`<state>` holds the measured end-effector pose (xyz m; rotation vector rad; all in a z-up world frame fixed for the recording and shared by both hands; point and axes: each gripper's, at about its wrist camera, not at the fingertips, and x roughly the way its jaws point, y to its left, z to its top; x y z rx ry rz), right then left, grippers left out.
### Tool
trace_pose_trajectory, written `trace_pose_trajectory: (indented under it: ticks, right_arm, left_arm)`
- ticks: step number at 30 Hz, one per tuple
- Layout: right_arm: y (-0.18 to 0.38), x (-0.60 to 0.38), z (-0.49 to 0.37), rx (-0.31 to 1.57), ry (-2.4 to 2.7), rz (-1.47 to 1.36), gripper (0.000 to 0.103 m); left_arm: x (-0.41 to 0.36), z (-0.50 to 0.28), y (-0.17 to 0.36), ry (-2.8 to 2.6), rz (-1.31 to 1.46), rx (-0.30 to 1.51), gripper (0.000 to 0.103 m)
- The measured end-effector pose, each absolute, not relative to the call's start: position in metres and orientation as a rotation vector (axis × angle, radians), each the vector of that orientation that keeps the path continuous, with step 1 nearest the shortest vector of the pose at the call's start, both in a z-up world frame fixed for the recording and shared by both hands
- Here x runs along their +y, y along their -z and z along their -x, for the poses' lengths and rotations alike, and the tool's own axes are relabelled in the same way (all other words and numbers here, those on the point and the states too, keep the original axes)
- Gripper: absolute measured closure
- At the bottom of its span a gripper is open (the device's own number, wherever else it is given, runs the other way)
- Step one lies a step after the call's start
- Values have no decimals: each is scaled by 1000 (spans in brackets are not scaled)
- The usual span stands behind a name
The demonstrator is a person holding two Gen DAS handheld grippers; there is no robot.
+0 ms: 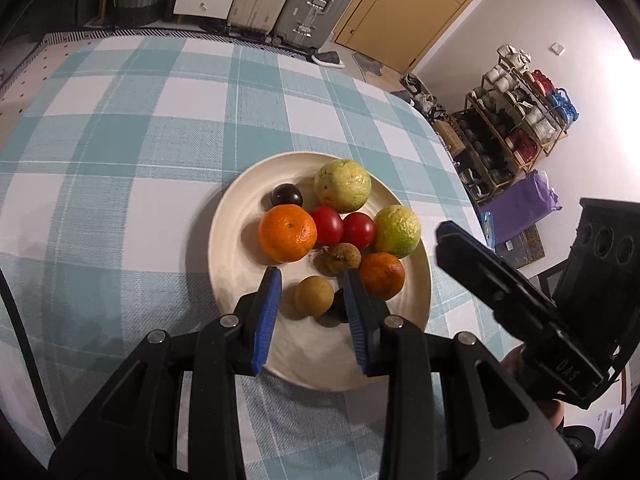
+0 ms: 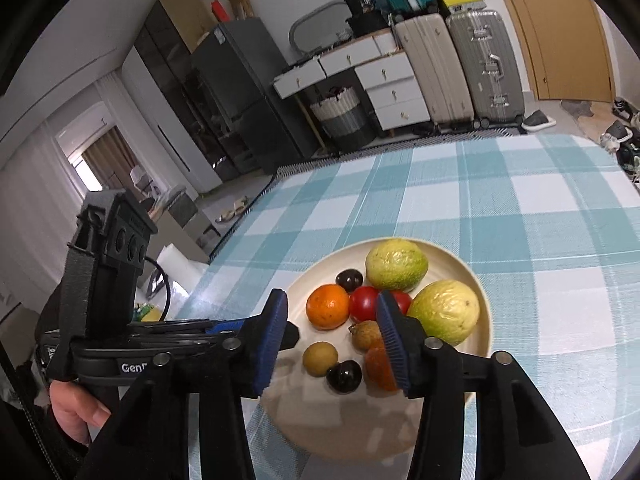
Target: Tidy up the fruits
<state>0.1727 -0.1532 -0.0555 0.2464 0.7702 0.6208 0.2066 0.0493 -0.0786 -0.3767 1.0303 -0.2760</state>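
A cream plate (image 1: 224, 240) on the checked cloth holds two green-yellow guavas (image 1: 342, 184), a large orange (image 1: 287, 234), a smaller orange (image 1: 382, 274), two red tomatoes (image 1: 326, 226), two brown longans (image 1: 314, 296) and two dark plums (image 2: 344, 376). My left gripper (image 1: 312, 312) hovers over the plate's near side, its blue pads a little apart with nothing held; one longan lies on the plate below the gap. My right gripper (image 2: 334, 342) stands open above the near plum and the longans, gripping nothing. It shows side-on in the left wrist view (image 1: 452, 240).
The blue-and-white checked table (image 2: 520, 208) ends close to the plate's right side (image 1: 460, 184). A hand (image 2: 76, 412) holds the left gripper's handle. Suitcases (image 2: 484, 64), drawers and a shoe rack (image 1: 516, 120) stand beyond the table.
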Motion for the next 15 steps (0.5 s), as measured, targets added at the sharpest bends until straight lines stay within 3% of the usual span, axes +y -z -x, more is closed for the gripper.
trace_pose_trajectory:
  ticks: [11,15]
  right_arm:
    - [33,-172,-141,663,-568,-226,50]
    - [24,-175,-129,629,-561,-219,49]
  left_arm:
    - [42,-170,42,210,251,903,74]
    - [31,-155,28,201,196,849,62]
